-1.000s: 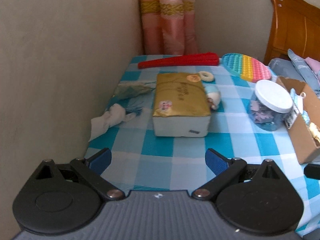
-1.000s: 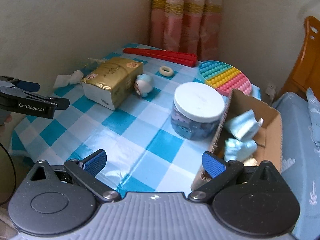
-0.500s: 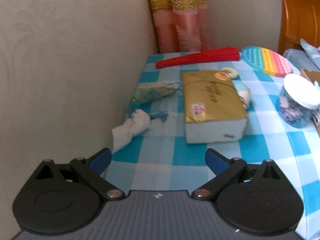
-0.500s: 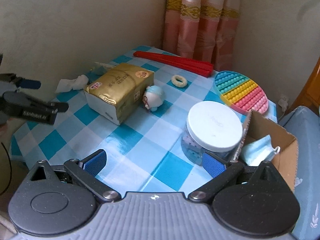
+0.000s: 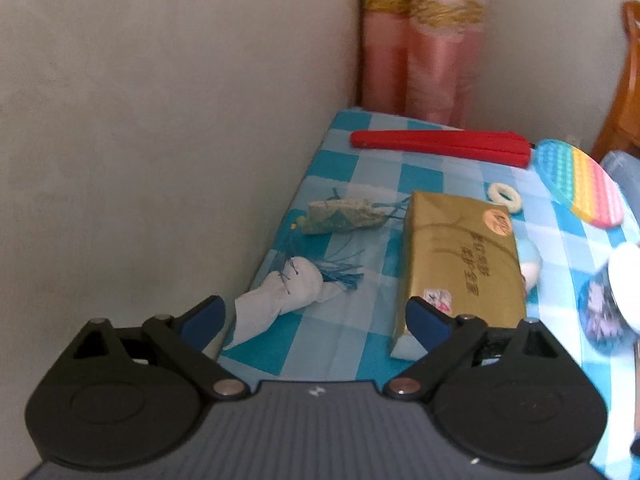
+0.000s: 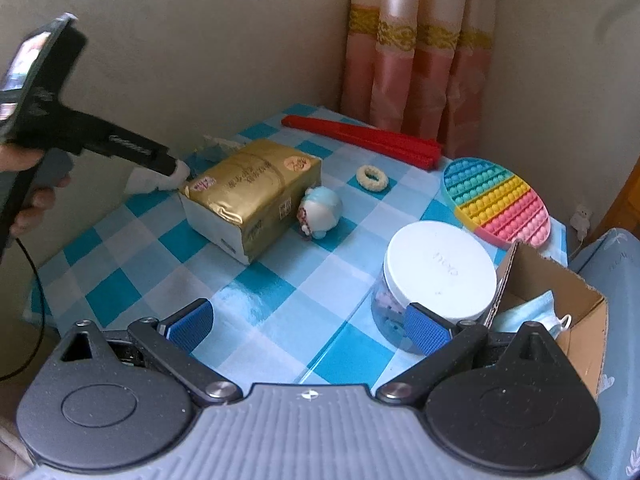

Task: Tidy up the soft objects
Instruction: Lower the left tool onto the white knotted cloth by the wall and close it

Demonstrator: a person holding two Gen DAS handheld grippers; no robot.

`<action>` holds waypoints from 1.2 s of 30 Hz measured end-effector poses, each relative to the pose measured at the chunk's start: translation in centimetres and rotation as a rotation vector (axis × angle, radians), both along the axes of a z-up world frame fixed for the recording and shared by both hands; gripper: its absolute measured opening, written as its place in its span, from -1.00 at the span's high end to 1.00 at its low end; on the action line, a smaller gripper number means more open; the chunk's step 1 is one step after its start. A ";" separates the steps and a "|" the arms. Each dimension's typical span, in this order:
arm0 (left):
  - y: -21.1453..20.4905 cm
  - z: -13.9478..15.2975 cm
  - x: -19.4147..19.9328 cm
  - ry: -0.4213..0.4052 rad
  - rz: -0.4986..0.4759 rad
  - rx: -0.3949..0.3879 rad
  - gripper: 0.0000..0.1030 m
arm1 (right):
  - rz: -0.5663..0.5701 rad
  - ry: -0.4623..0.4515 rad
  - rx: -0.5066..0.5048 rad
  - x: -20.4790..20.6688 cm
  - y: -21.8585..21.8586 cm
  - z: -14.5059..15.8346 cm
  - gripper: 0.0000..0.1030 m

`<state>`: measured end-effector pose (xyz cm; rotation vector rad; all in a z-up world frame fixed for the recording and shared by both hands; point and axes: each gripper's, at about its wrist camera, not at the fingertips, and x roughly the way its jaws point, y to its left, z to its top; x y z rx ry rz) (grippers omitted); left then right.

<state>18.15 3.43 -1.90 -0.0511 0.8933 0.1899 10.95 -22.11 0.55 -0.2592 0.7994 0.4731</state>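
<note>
A white cloth pouch point(image 5: 280, 298) with blue tassels lies on the checked tablecloth near the left wall, and shows partly in the right wrist view point(image 6: 148, 178). A pale green pouch point(image 5: 344, 216) lies behind it. My left gripper point(image 5: 316, 318) is open, its left finger beside the white pouch, its right finger over the gold tissue pack point(image 5: 460, 256). My right gripper point(image 6: 308, 326) is open and empty above the table's front. A cardboard box point(image 6: 560, 292) at the right holds a blue face mask point(image 6: 532, 312).
A plastic jar with a white lid point(image 6: 438, 276) stands beside the box. A small plush toy point(image 6: 320, 212), a white hair ring point(image 6: 372, 178), a red folded fan point(image 6: 360, 136) and a rainbow pop pad point(image 6: 496, 200) lie on the table. The wall runs along the left edge.
My left gripper has moved forward and left toward the white pouch by the wall. My right gripper has shifted left and back, so the box shows less.
</note>
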 end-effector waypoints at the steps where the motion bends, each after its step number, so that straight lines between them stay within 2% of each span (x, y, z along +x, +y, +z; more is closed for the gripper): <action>1: 0.1 -0.1 0.3 0.008 0.020 -0.014 -0.58 | 0.002 -0.003 0.006 0.0 -0.2 0.1 -1.00; 2: 0.2 -0.3 0.6 0.012 0.038 -0.025 -0.50 | 0.004 -0.005 0.010 -0.1 -0.3 0.2 -1.00; 6: 0.6 -1.3 2.0 0.033 0.127 -0.034 -0.50 | 0.015 -0.016 0.020 -0.4 -1.0 0.5 -1.00; 12: 1.0 -2.9 3.7 0.056 0.209 -0.046 -0.43 | 0.022 -0.018 0.027 -0.5 -1.7 0.3 -1.00; 14: 1.1 -3.2 4.3 0.058 0.234 -0.031 -0.31 | 0.026 -0.018 0.036 -0.4 -1.9 0.3 -1.00; 16: 1.1 -3.4 4.6 0.058 0.252 -0.010 -0.31 | 0.029 -0.017 0.043 -0.2 -2.0 0.3 -1.00; 18: 1.1 -3.7 4.8 0.058 0.255 -0.001 -0.31 | 0.032 -0.016 0.048 0.0 -2.0 0.4 -1.00; 21: 1.2 -4.4 5.1 0.071 0.258 0.012 -0.19 | 0.037 -0.015 0.051 0.3 -1.8 0.4 -1.00; 25: 1.6 -4.7 5.0 0.075 0.259 0.004 -0.18 | 0.039 -0.013 0.051 0.5 -1.5 0.4 -1.00; 28: 1.8 -4.7 4.9 0.069 0.259 0.011 -0.01 | 0.040 -0.009 0.045 0.6 -1.3 0.4 -1.00; 33: 2.2 -4.7 4.6 0.054 0.252 0.006 0.12 | 0.042 -0.009 0.035 0.4 -1.0 0.3 -1.00; 36: 1.9 -4.6 4.6 0.051 0.246 0.018 0.26 | 0.041 -0.012 0.033 0.3 -0.9 0.5 -1.00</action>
